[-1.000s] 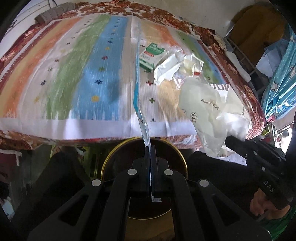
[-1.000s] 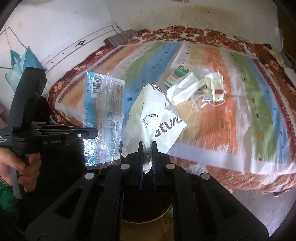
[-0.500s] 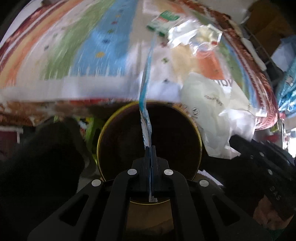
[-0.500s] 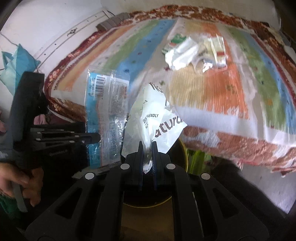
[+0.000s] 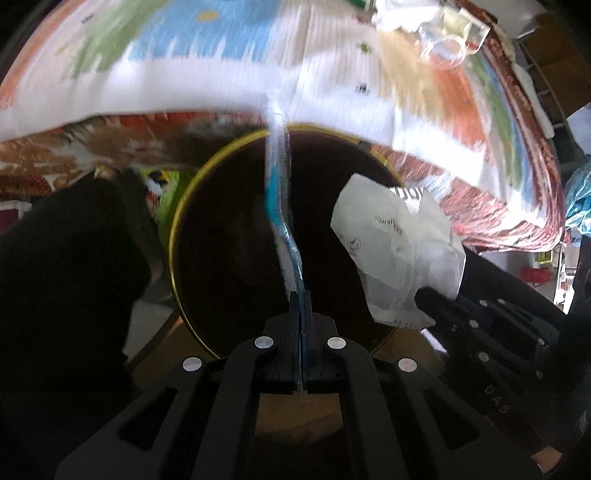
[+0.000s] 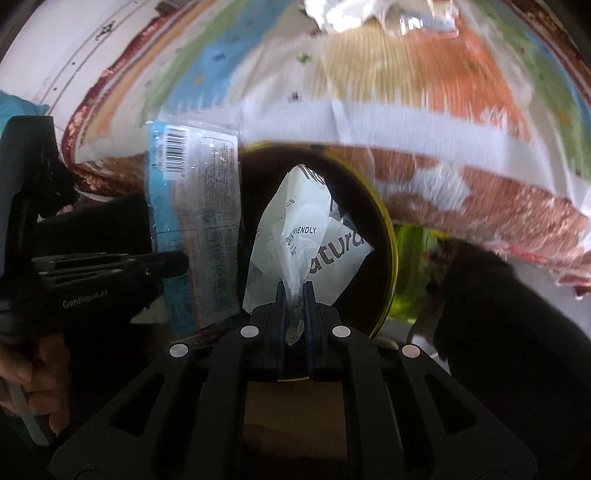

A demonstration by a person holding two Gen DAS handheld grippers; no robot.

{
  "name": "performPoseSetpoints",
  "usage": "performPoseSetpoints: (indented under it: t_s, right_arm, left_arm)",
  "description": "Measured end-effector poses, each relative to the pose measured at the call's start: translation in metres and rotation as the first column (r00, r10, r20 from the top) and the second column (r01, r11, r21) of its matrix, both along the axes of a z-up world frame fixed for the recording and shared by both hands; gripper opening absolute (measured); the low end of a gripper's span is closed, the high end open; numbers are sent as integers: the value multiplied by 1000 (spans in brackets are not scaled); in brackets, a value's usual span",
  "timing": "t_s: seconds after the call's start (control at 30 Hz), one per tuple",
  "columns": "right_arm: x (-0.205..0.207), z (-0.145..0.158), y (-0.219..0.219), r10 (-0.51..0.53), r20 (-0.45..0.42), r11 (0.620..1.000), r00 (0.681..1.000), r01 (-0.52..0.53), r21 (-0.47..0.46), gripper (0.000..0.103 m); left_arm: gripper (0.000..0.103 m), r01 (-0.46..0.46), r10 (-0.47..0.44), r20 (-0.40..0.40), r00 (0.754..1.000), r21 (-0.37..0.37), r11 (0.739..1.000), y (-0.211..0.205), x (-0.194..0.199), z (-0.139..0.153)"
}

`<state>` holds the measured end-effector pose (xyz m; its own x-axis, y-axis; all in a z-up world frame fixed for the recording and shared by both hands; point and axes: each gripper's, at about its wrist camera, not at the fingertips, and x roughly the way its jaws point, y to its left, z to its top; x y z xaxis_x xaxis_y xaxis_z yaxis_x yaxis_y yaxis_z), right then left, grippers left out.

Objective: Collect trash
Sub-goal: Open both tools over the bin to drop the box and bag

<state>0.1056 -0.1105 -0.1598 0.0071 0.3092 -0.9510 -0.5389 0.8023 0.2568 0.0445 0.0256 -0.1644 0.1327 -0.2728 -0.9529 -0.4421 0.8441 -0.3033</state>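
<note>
My left gripper is shut on a flat blue and clear plastic wrapper, seen edge-on, hanging over the dark round bin with a yellow rim. In the right wrist view the same wrapper shows its barcode, with the left gripper at the left. My right gripper is shut on a crumpled white wet-wipe packet held above the bin. That packet and the right gripper also appear in the left wrist view. More trash lies on the striped cloth.
A bed with a striped cloth and red patterned edge runs just behind the bin. A cardboard surface lies under the bin. A hand holds the left gripper's handle. Something green sits beside the bin.
Both grippers have dropped and tilted downward, bringing the wrapper and the white packet from in front of the bed to over the bin's mouth. Both grips stayed the same.
</note>
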Motion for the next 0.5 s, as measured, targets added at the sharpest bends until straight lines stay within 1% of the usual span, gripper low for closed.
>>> performPoseSetpoints:
  t_s: [0.1,0.2,0.23,0.27,0.3,0.33,0.37,0.43,0.5]
  right_arm:
    - [1,-7,2,-5,-17,1000,1000,5,-23,8]
    - [3,-14,0,-17,-49,999,999,15,-29,9]
    - [4,-17,0,-21,-62,999,998,19,-36,12]
    - [5,-19,-2,-30,-77,999,997,27,-36,17]
    - [6,-20,-3,-40,-82,999,996,37,-32,20]
    - [7,-20,-3,-43,-80,999,996,41,-30,20]
    - [7,-19,-4,-45,-79,999,996,43,-26,20]
    - [7,-19,-2,-47,-76,999,996,46,-23,21]
    - [7,-18,-2,-51,-75,999,996,50,-16,25]
  left_arm:
    - [0,-5,4,-52,999,-15,1000,-2,0,-13]
    - [0,6,-7,-66,998,-5,1000,-6,0,-18]
    - [4,1,-1,-70,998,-6,1000,-5,1,-19]
    - [10,-10,9,-70,997,-6,1000,-3,0,-19]
    - [30,-41,41,-62,997,0,999,2,0,-17]
    - [38,-58,59,-50,997,11,998,6,-1,-14]
    - [38,-78,79,-30,996,35,996,11,-1,-10]
    - [38,-108,108,1,994,59,992,18,-2,-2]
    - [38,-128,127,20,992,72,989,23,-2,2]
